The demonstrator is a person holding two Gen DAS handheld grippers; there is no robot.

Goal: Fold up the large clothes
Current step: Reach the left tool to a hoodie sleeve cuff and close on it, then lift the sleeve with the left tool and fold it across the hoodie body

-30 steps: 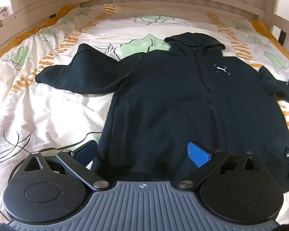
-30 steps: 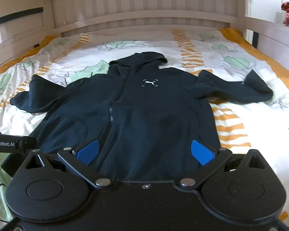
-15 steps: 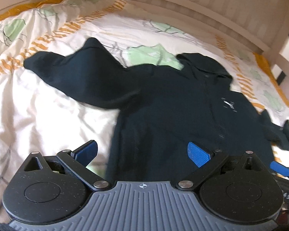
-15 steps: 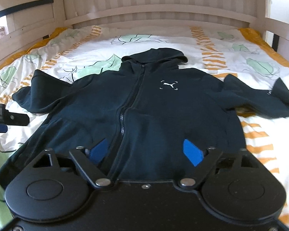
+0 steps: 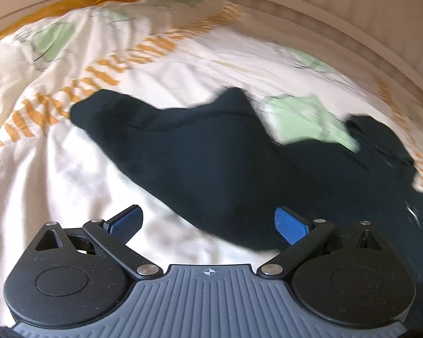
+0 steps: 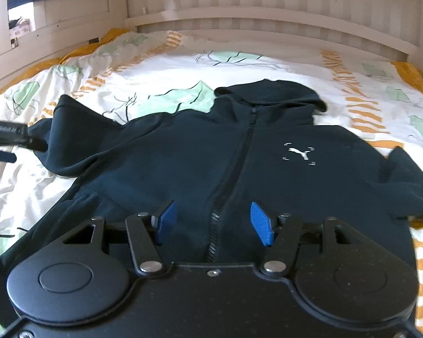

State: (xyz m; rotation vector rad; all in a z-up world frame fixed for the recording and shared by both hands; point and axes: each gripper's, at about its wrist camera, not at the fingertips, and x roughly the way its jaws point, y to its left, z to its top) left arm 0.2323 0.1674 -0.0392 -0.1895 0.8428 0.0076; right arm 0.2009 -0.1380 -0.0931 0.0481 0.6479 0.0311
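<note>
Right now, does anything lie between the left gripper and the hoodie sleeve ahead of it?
Nothing visible: only bare bedsheet separates the open left gripper from the black hoodie's sleeve.

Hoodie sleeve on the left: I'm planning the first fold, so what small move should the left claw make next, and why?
Probably ease the left claw forward and down onto the left sleeve and close on it. The claw stands open with nothing between its pads, and the sleeve lies spread outward on the bedsheet just ahead. The hoodie lies flat, zipped, unfolded, so folding the sleeve in seems the natural start.
</note>
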